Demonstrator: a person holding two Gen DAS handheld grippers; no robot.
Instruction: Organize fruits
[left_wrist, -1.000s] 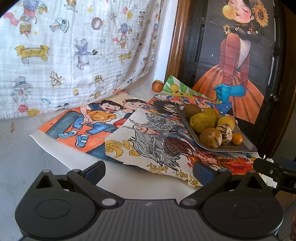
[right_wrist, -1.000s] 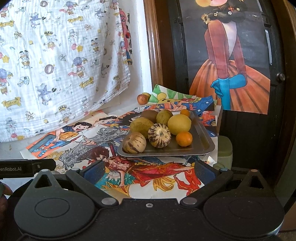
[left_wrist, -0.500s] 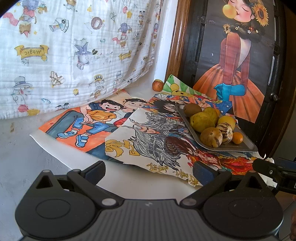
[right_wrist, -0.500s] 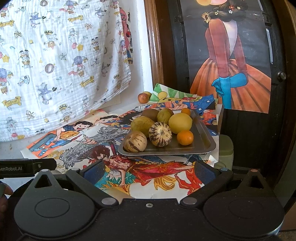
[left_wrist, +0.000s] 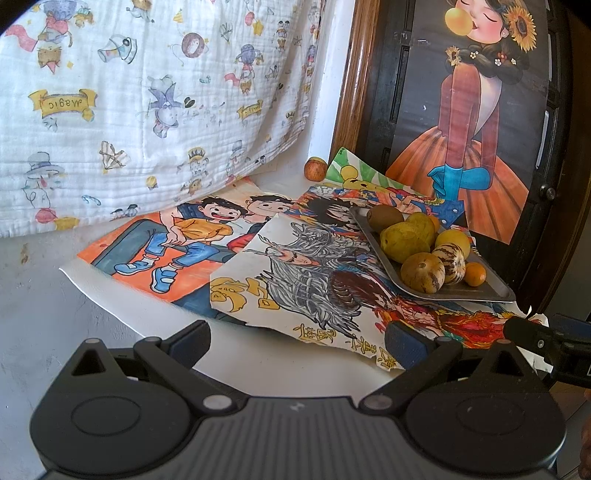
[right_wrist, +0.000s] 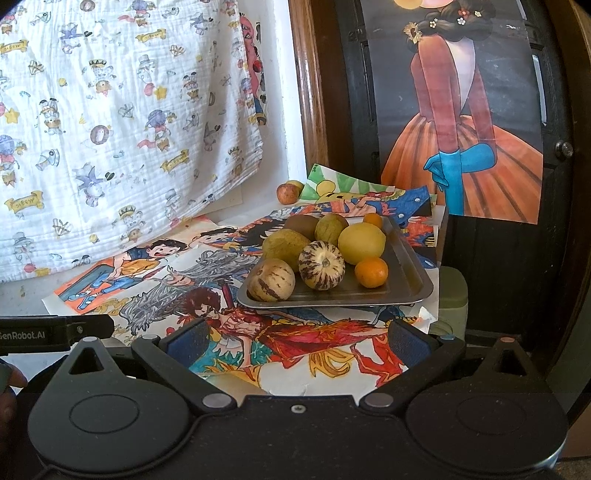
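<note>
At the far left, a printed white cloth (left_wrist: 140, 110) is hung against the wall, apparently as a backdrop. Below it, a pale table (left_wrist: 44, 317) is covered by overlapping cartoon drawings (left_wrist: 177, 240), seemingly laid down as a mat for the work.

The left gripper (left_wrist: 295, 341) is held low over the near edge of the table, its fingers (left_wrist: 190, 341) spread wide apart with nothing between them. It is kept well apart from the fruit and appears to be waiting in reserve.

Further back, near the wall corner, a small reddish apple (right_wrist: 288, 192) is seen on the table with another yellowish fruit just behind it. Both lie outside the tray, so they are judged to be the pieces not yet gathered.

Toward the right, a metal tray (right_wrist: 410, 280) is set on the drawings, and most of the fruit is piled in it: two striped melons (right_wrist: 322, 265), a yellow lemon-like fruit (right_wrist: 362, 243), a kiwi (right_wrist: 301, 226), two greenish fruits (right_wrist: 284, 248) and two small oranges (right_wrist: 371, 272). They are crowded toward the tray's left side and touch one another, while its right part is left bare, perhaps as room for more.

The right gripper (right_wrist: 295, 341) is aimed straight at the tray from the near side, its fingers also wide apart and empty. From this stance, it is judged the likelier to make the first pick. At the far right, a dark wooden door (right_wrist: 509, 258) with a painted poster (right_wrist: 465, 140) stands behind the table.
</note>
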